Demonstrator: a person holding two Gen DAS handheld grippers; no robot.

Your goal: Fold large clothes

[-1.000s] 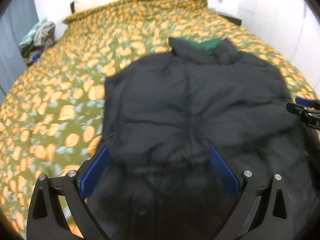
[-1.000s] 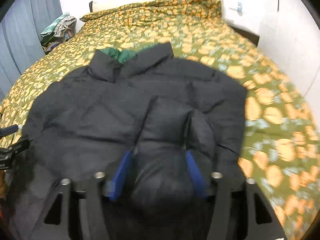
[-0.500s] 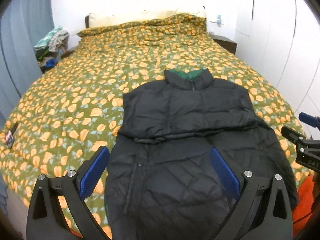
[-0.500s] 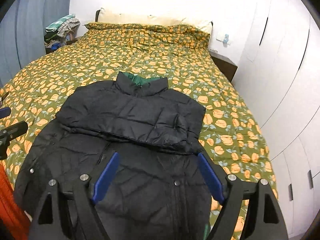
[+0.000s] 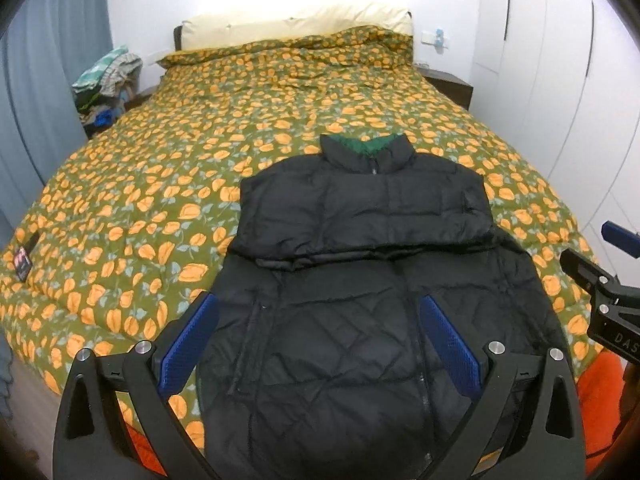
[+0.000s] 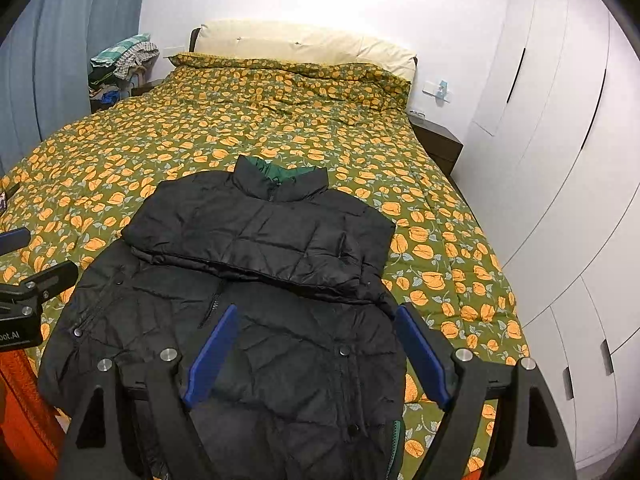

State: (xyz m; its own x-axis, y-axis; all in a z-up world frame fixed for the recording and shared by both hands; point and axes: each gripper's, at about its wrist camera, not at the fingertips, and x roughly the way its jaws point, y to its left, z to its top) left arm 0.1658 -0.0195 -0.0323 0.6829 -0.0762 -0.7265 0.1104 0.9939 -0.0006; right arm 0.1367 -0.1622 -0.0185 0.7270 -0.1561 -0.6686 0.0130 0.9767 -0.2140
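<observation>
A black quilted puffer jacket with a green collar lining (image 5: 360,248) lies on the bed's orange-flowered olive quilt (image 5: 160,184), near the foot, its upper part doubled over the lower. The left gripper (image 5: 316,340) hangs above it, jaws wide and empty. The right gripper (image 6: 316,352) has just spread its jaws wide, nothing between them. Only the right view shows the white wardrobe doors (image 6: 560,184) fully; only the left shows a small dark tag (image 5: 22,258) on the quilt clearly.
</observation>
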